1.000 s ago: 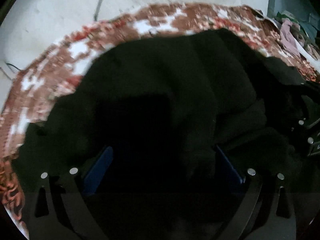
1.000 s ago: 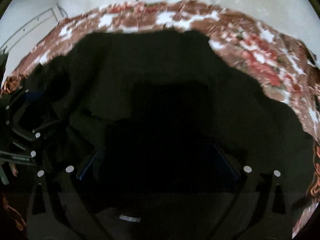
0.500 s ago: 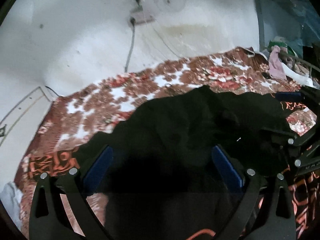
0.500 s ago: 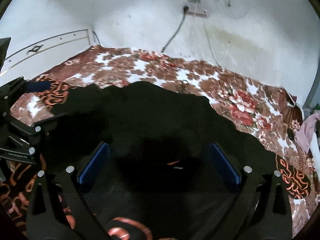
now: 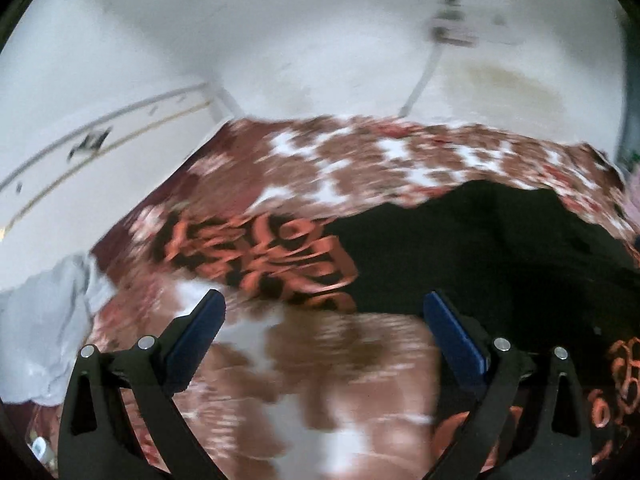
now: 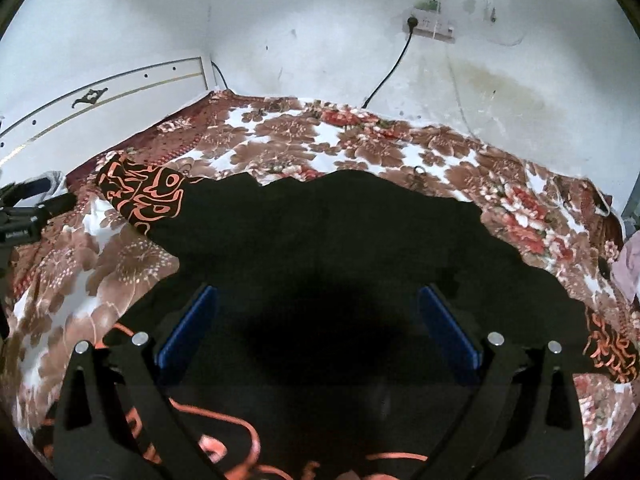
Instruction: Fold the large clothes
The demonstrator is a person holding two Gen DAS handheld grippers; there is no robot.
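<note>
A large black garment (image 6: 328, 248) with orange swirl-patterned trim lies spread on a floral bedspread (image 6: 280, 136). One patterned end (image 6: 144, 196) sticks out at the left, another (image 6: 612, 348) at the right. My right gripper (image 6: 316, 328) hovers open over the black cloth with nothing between its fingers. My left gripper (image 5: 324, 332) is open above the bedspread, left of the garment (image 5: 500, 252); the patterned end (image 5: 260, 256) lies just beyond its fingertips. The left wrist view is motion-blurred. The left gripper's body (image 6: 28, 216) shows at the left edge of the right wrist view.
White walls (image 6: 280, 40) close off the bed at the back, with a socket and black cable (image 6: 392, 64). A white headboard panel (image 6: 100, 96) runs along the left. A grey-white cloth (image 5: 40, 320) lies at the left; pink clothing (image 6: 628, 264) at the right.
Both grippers have pulled back and tilted up from close over the black cloth. The left one has swung left off the garment, over the bedspread. The garment lies spread flat.
</note>
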